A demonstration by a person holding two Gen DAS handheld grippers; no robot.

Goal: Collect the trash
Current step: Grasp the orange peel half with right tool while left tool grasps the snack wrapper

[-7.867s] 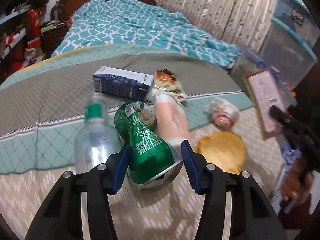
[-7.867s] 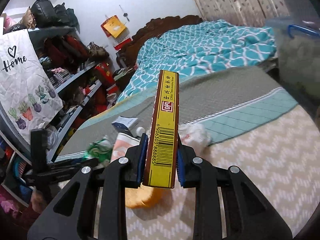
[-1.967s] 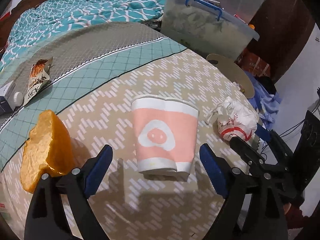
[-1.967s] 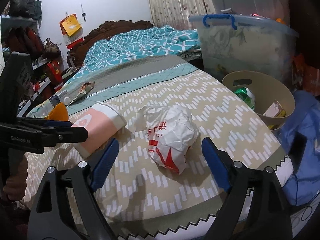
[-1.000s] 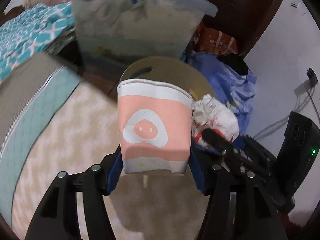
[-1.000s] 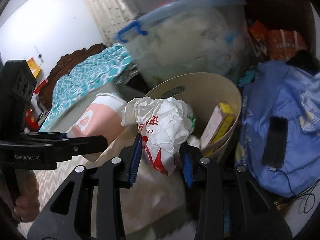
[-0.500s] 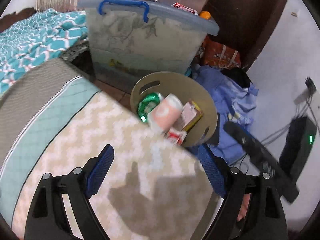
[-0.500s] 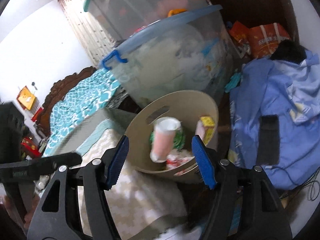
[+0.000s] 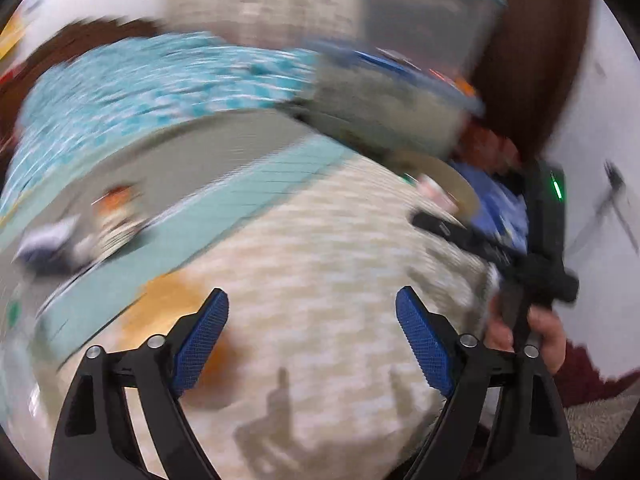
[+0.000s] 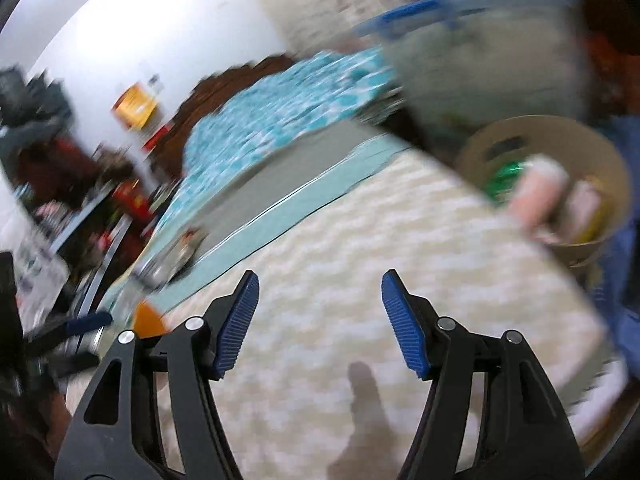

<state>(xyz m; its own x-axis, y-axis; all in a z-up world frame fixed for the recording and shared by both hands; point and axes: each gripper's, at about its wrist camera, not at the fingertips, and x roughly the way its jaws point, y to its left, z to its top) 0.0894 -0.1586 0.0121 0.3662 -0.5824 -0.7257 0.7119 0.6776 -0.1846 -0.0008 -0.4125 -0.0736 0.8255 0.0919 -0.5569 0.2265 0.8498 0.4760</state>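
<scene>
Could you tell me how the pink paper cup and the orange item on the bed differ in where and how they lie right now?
The pink paper cup lies tipped inside the tan trash basket beside the bed, among other trash; the orange item lies on the patterned blanket, outside the basket. The cup is away from both grippers; the orange item sits close by the left gripper. Neither is gripped; both are blurred.

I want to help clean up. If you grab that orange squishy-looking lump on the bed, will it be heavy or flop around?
The orange lump is blurred, so this is a guess. It looks soft and rounded, so it may squash between the open left gripper pads. It hardly dents the zigzag blanket, so it is probably light. Its surface looks dull, so likely not slippery.
</scene>
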